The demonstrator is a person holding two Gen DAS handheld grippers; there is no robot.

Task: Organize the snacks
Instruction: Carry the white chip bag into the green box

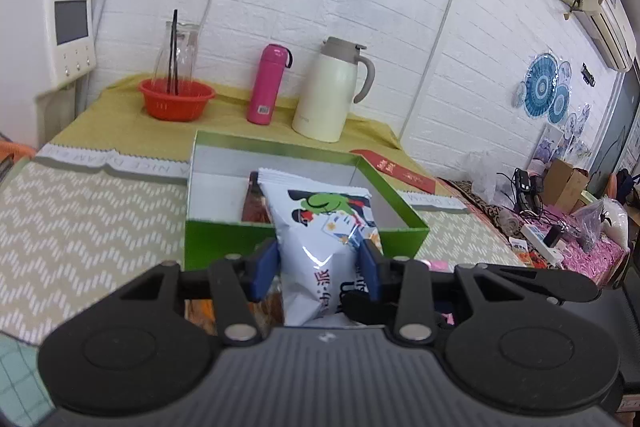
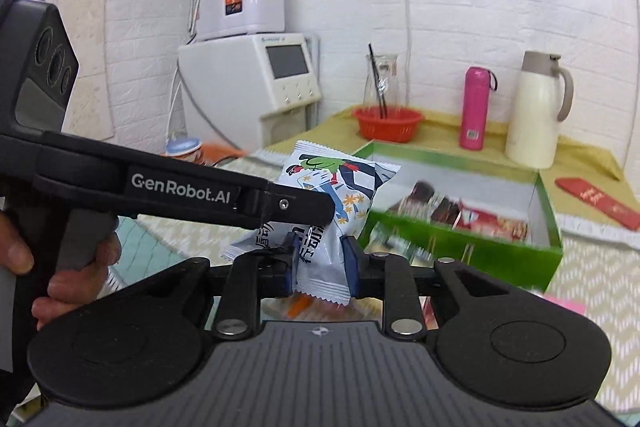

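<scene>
My left gripper (image 1: 318,267) is shut on a white snack packet (image 1: 320,227) with a cartoon print, its blue pads pressing both sides. It holds the packet just in front of the green box (image 1: 224,243). A red-brown snack (image 1: 253,205) lies inside the box. In the right wrist view my right gripper (image 2: 322,263) is shut on another white snack packet (image 2: 320,251). The left gripper (image 2: 316,207) comes in from the left there with its cartoon packet (image 2: 340,175), close above. The green box (image 2: 460,251) holds several red-brown snacks (image 2: 492,221).
Behind the box stand a red basket (image 1: 176,101) with a glass carafe, a pink bottle (image 1: 266,85) and a cream jug (image 1: 330,91). A red envelope (image 1: 394,169) lies right of the box. A hand (image 2: 24,259) grips the left tool. A white appliance (image 2: 248,83) stands left.
</scene>
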